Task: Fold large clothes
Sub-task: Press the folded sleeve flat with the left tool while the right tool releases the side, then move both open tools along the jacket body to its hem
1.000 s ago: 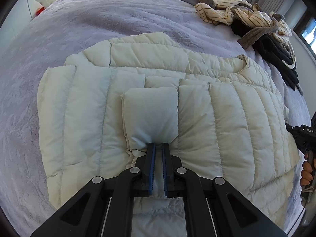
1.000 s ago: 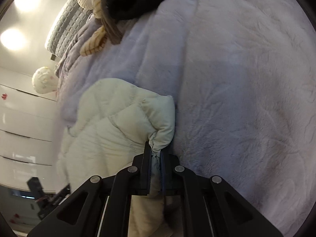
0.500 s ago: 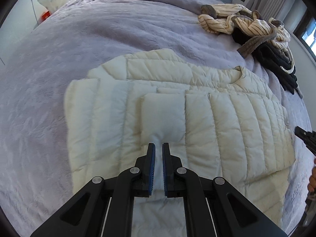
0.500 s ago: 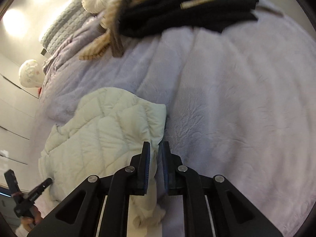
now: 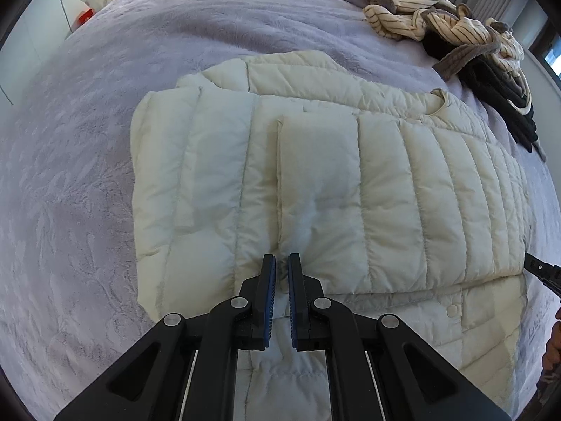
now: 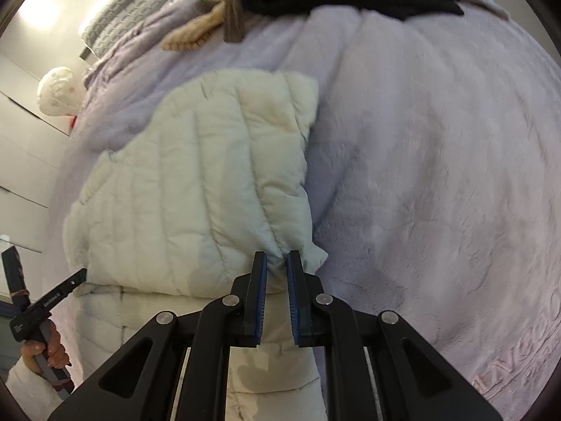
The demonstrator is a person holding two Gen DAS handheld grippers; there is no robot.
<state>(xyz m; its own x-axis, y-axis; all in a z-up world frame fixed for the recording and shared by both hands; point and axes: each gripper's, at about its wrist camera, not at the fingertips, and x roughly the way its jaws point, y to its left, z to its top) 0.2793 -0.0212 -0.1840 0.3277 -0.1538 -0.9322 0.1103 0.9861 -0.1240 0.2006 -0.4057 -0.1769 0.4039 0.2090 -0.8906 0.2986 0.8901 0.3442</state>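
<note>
Left wrist view: a cream quilted down jacket (image 5: 350, 182) is shown lying flat on a lilac plush bedspread (image 5: 87, 182) with a leaf pattern pressed into its pile; the jacket is partly folded, one quilted panel lying over its middle, and a snap button is visible on the lower edge. No writing can be read in this view. The left gripper (image 5: 281, 263) is seen just above the jacket's near fold, its blue-padded jaws drawn to a narrow gap with nothing held between them. A striped beige-and-brown garment (image 5: 434, 17) and a black garment (image 5: 505, 94) are piled at the far right of the bed; a pale patterned bag and a red item appear beyond the bed at upper left, and a curtained window at upper right. Right wrist view: the right gripper (image 6: 276, 263) is shown with its jaws nearly closed, the jacket's (image 6: 196, 189) corner bunched between the blue pads. Embossed lettering is seen on the bedspread (image 6: 438, 140) at lower right, too distorted to read; small white print on the other gripper's black body at lower left is illegible. A person's hand (image 6: 45, 351) holds that gripper's handle. A grey quilted headboard, a round cushion and white wardrobe panels bound the room at upper left.
</note>
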